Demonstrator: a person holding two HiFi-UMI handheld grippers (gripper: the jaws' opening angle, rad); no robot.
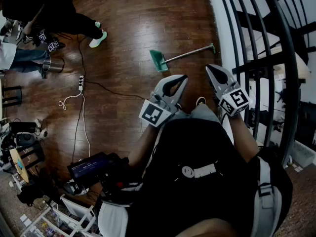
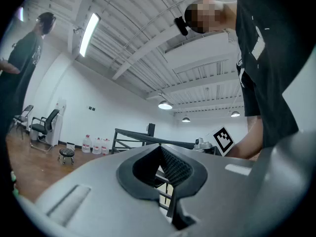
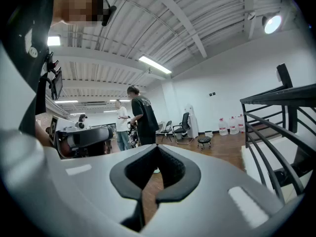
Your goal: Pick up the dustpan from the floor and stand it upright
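In the head view a green dustpan (image 1: pixel 159 59) lies flat on the wooden floor, its long handle (image 1: pixel 190 53) running off to the right toward the stair rail. My left gripper (image 1: pixel 183 77) is held in the air short of it, shut with nothing between its jaws. My right gripper (image 1: pixel 209 68) is beside it on the right, also shut and empty. Neither one touches the dustpan. The left gripper view shows the left gripper (image 2: pixel 159 146) with its jaws meeting at the tip. It is the same for the right gripper (image 3: pixel 157 147) in the right gripper view. The dustpan is in neither gripper view.
A black stair railing (image 1: pixel 276 58) and a white step edge run down the right side. A power strip with cables (image 1: pixel 81 83) lies on the floor at left, next to a metal can (image 1: pixel 52 65). A person (image 1: pixel 59 14) stands at the upper left. Gear clutters the lower left (image 1: pixel 29 152).
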